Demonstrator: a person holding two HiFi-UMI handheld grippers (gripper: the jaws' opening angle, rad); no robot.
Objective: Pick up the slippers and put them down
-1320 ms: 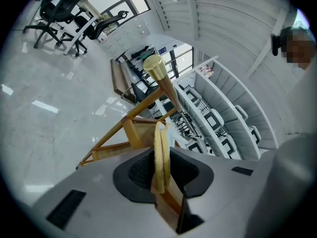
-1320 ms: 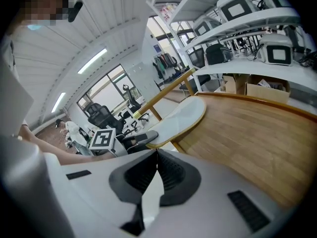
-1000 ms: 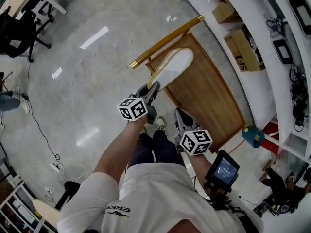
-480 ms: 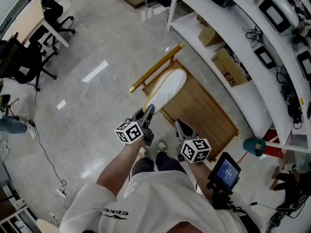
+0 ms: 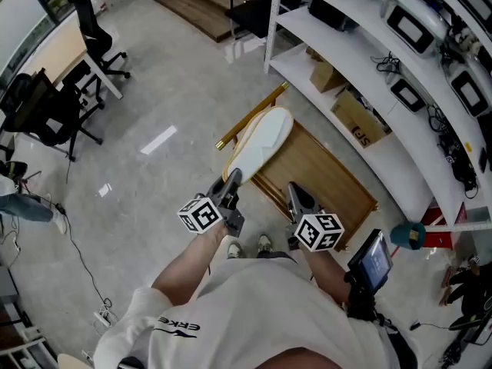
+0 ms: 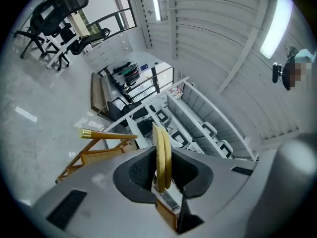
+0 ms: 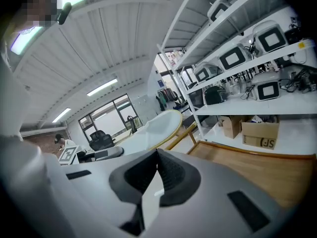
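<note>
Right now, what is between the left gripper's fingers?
The slippers: two yellow edges side by side, pinched by the left gripper. The left gripper view shows that.

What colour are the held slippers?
The slippers are white with yellow edging; head view shows it best.

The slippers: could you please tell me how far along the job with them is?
Picking up looks done: the left claw is shut on the slippers, two yellow-edged soles pressed together and held in the air near the wooden stand. The right claw is shut with nothing in it. Putting the slippers down is what is left.
</note>
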